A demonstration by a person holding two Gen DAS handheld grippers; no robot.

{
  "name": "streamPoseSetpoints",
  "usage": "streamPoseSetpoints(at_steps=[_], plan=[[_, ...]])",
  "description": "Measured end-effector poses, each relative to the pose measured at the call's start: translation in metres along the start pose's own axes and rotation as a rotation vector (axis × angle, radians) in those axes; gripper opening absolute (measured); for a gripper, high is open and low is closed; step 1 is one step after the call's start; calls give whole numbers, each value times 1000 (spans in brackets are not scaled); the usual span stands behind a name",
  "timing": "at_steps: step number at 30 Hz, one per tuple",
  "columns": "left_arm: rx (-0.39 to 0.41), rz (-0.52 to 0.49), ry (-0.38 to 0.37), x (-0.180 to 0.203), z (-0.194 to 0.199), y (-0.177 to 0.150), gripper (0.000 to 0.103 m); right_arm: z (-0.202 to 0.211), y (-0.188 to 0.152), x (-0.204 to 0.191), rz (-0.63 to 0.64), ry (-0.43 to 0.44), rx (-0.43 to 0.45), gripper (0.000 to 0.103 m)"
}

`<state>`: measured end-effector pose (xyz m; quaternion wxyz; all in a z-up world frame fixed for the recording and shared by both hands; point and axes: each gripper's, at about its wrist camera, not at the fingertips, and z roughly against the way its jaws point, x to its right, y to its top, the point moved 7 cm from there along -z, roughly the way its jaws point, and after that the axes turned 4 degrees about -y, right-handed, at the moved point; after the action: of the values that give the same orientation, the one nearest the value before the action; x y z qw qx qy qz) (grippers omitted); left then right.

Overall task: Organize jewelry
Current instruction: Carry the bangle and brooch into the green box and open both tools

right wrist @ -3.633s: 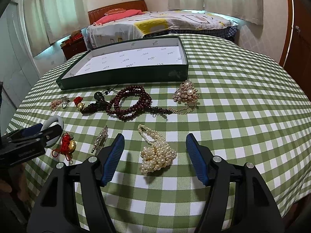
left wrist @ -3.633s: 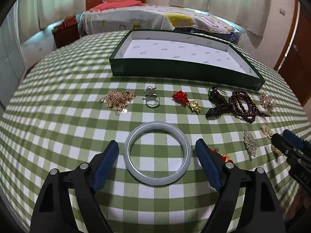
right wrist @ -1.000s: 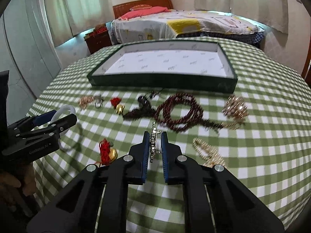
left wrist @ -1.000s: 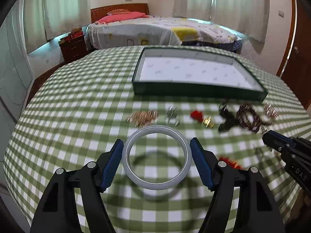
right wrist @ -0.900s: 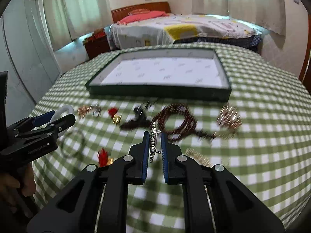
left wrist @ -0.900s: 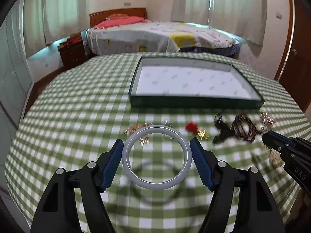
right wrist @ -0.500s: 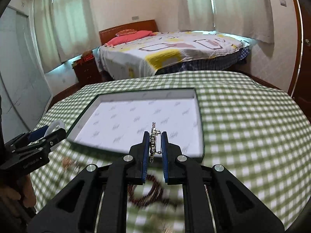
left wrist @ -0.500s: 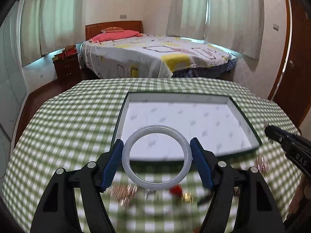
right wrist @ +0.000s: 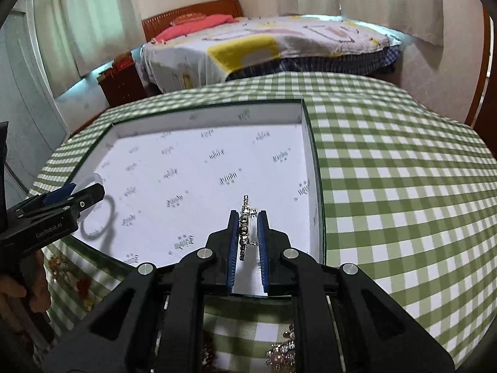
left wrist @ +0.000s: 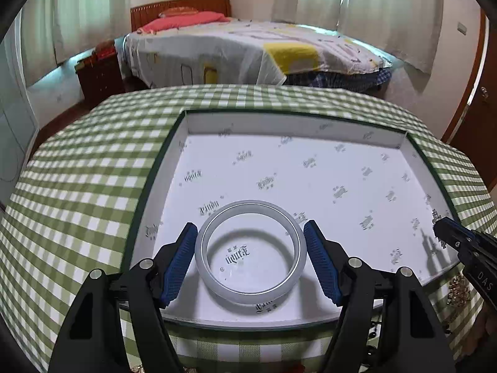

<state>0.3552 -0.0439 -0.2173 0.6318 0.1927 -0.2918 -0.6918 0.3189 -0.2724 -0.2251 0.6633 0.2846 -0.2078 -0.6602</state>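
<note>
My left gripper (left wrist: 251, 236) is shut on a pale grey-white bangle (left wrist: 250, 289), holding it by its sides just above the near left part of the dark green box (left wrist: 141, 205) with a white printed lining. Its shadow falls on the lining below. My right gripper (right wrist: 249, 217) is shut on a slim silver rhinestone hairpin (right wrist: 245, 227), which stands upright between the blue pads over the near right part of the box (right wrist: 315, 168). In the left wrist view the right gripper (left wrist: 441, 228) shows at the right edge; in the right wrist view the left gripper (right wrist: 84, 194) shows at the left.
The box sits on a round table under a green checked cloth (left wrist: 77, 186). Gold pieces (right wrist: 56, 262), a red charm (right wrist: 82, 286) and a pearl cluster (right wrist: 284, 356) lie on the cloth in front of the box. A bed (left wrist: 248, 49) stands beyond the table.
Both grippers have moved forward from above the loose jewelry to over the box, still holding the bangle and the hairpin. The jewelry on the cloth has dropped to the bottom edge of both views.
</note>
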Motion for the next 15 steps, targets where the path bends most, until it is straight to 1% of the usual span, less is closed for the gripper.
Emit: streamPoseSetpoints(at_steps=[3, 6, 11, 13, 15], plan=[[-24, -1, 2, -1, -5, -4, 68, -7, -2, 0, 5, -5, -20, 13], [-54, 5, -12, 0, -11, -10, 68, -9, -2, -1, 12, -13, -19, 13], [-48, -23, 8, 3, -11, -14, 70, -10, -2, -3, 25, -18, -15, 15], [-45, -17, 3, 2, -11, -13, 70, -10, -2, -4, 29, -18, -13, 19], [-40, -10, -3, 1, -10, -13, 73, -9, -2, -4, 29, -18, -9, 22]])
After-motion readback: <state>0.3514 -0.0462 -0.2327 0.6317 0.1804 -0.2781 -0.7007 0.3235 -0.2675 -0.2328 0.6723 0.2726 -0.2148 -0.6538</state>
